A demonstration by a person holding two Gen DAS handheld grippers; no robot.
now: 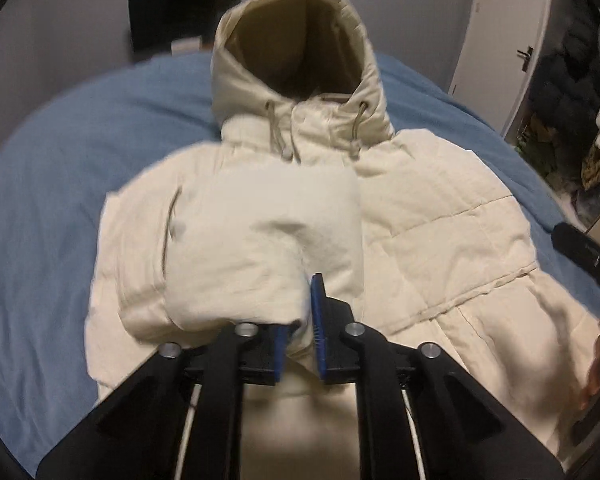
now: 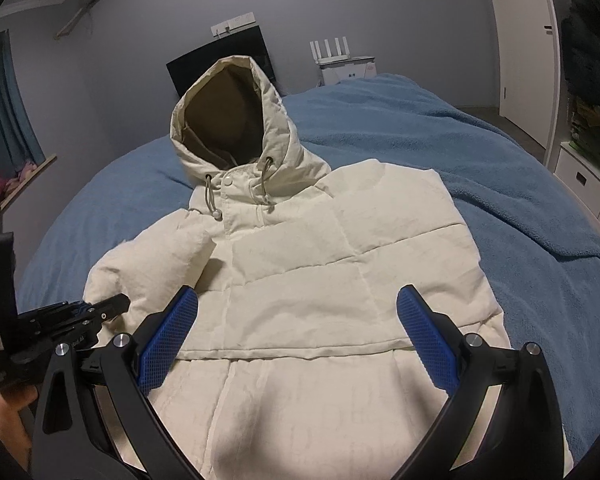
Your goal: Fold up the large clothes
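Note:
A cream hooded puffer jacket (image 1: 440, 240) lies front up on the blue bedspread (image 1: 40, 220), hood standing up at the far end. My left gripper (image 1: 300, 320) is shut on the jacket's left sleeve (image 1: 268, 240), which is folded over the chest. In the right wrist view the jacket (image 2: 320, 280) fills the middle. My right gripper (image 2: 296, 336) is open and empty, held above the jacket's lower front. The left gripper (image 2: 116, 304) also shows at the left edge of the right wrist view, at the folded sleeve (image 2: 160, 256).
The blue bedspread (image 2: 500, 200) covers the bed around the jacket. A dark screen (image 2: 220, 64) and a white router (image 2: 340, 56) stand against the far wall. A white door (image 2: 520, 40) and a cabinet (image 2: 588, 184) are on the right.

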